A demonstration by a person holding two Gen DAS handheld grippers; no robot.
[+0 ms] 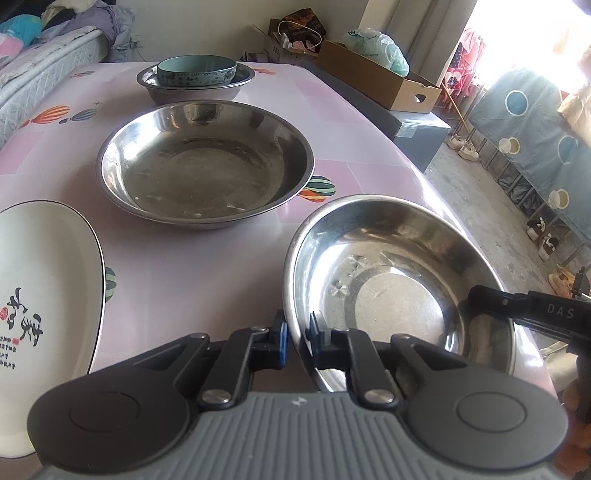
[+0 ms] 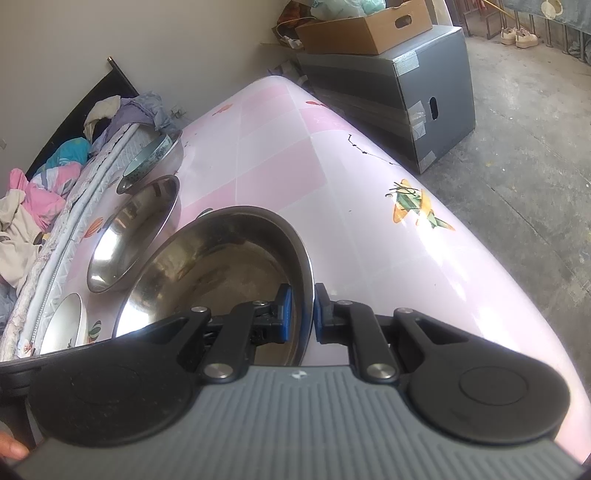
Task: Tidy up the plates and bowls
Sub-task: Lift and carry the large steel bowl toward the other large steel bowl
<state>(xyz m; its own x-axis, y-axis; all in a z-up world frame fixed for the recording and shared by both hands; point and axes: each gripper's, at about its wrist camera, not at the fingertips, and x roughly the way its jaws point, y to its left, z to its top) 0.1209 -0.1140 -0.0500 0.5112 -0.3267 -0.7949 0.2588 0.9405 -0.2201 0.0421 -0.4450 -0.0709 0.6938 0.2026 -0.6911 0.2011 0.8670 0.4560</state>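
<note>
A small steel bowl (image 1: 399, 280) is held tilted over the table's near right corner. My left gripper (image 1: 297, 332) is shut on its left rim. My right gripper (image 2: 302, 314) is shut on its right rim; the bowl also shows in the right wrist view (image 2: 221, 266). A larger steel bowl (image 1: 203, 162) sits mid-table, seen too in the right wrist view (image 2: 133, 232). Behind it a teal bowl (image 1: 195, 70) rests inside another steel bowl (image 1: 192, 92). A white plate with black calligraphy (image 1: 40, 295) lies at the near left.
The pink patterned tablecloth (image 1: 192, 266) covers the table. A bed with piled clothes (image 2: 44, 192) borders the left side. A grey box (image 2: 406, 96) with a cardboard box (image 2: 365, 29) on top stands beyond the far right corner. Concrete floor (image 2: 517, 166) lies right.
</note>
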